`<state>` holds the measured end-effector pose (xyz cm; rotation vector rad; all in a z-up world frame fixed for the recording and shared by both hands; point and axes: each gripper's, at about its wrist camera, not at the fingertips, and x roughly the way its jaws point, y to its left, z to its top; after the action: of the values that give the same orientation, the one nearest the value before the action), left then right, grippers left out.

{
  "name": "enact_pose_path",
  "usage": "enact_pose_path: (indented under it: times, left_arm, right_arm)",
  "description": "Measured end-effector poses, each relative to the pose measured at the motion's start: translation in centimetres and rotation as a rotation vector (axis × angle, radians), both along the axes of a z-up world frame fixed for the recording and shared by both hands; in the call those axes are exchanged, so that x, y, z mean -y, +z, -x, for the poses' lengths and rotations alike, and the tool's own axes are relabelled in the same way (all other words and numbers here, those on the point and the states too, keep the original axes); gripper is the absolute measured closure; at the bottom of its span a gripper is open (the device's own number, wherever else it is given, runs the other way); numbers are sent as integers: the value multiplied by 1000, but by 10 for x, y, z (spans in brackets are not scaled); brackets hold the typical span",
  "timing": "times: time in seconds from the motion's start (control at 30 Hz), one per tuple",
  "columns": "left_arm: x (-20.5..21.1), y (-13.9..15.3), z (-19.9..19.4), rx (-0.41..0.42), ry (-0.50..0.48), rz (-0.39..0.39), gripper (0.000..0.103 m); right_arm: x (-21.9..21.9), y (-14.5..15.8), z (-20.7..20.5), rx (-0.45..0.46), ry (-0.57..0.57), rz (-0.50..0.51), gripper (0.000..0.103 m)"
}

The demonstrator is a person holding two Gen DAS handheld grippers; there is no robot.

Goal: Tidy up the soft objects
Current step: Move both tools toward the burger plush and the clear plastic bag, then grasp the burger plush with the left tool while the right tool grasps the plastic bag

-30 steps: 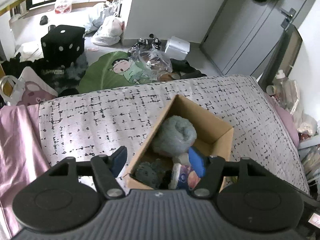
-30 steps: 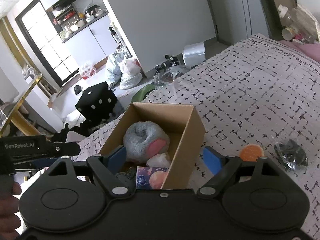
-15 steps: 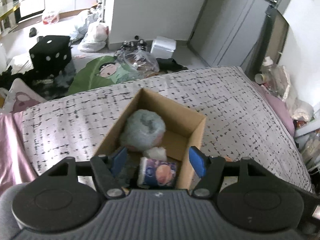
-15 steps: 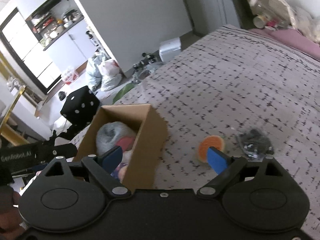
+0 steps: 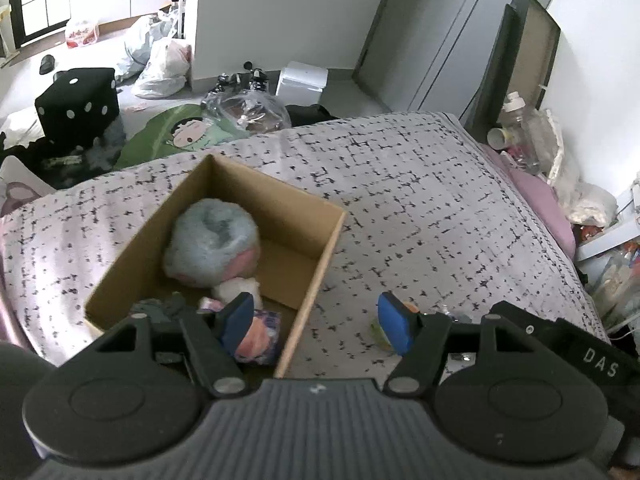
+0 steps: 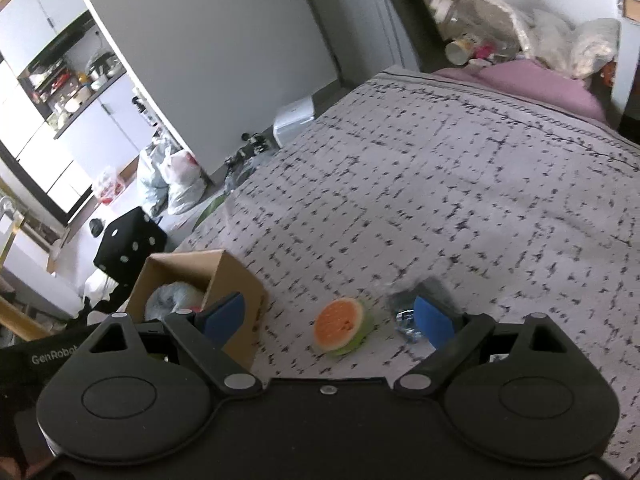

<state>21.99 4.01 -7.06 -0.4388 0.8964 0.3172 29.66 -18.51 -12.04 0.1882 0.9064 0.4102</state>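
Observation:
An open cardboard box (image 5: 280, 190) stands on the speckled grey bed cover (image 5: 420, 208). In it lie a fluffy blue-grey and pink plush (image 5: 212, 240), a small white soft piece (image 5: 236, 290), a dark grey item (image 5: 164, 308) and a pink-purple packet (image 5: 262, 336). My left gripper (image 5: 316, 320) hangs open over the box's near right corner, holding nothing. A round orange-and-green soft toy (image 6: 340, 326) lies on the cover right of the box (image 6: 240, 292). My right gripper (image 6: 328, 318) is open wide above it, pads clear of the toy. A dark item in a clear bag (image 6: 404, 320) peeks from behind its right finger.
A pink pillow (image 6: 532, 84) and bottles and bags crowd the bed's far right side. On the floor beyond the bed are a black dice-shaped stool (image 5: 76, 104), plastic bags (image 5: 160, 64), a green cartoon cushion (image 5: 172, 140) and a white box (image 5: 302, 80).
Both grippers have moved to the right, so the box has slid left in both views. The orange toy now lies between the right fingers, which have spread wider. The left jaws kept their gap.

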Motion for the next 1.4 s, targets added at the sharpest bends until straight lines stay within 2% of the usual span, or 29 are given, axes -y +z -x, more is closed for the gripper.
enact_pose_path:
  times: [0.2, 0.3, 0.53, 0.7, 1.4]
  left_arm:
    - [19, -1, -14, 4, -29, -2, 36]
    - [26, -4, -23, 6, -36, 3, 36]
    - [44, -19, -44, -8, -71, 35, 36]
    - [56, -35, -56, -27, -88, 78, 36]
    - [74, -119, -104, -178, -110, 107, 36]
  right_arm:
    - [26, -2, -10, -55, -53, -105, 12]
    - [31, -3, -13, -50, -81, -100, 12]
    - [51, -17, -27, -117, -164, -151, 19]
    - [60, -31, -36, -170, -218, -162, 30]
    - [51, -105, -71, -424, -334, -207, 41]
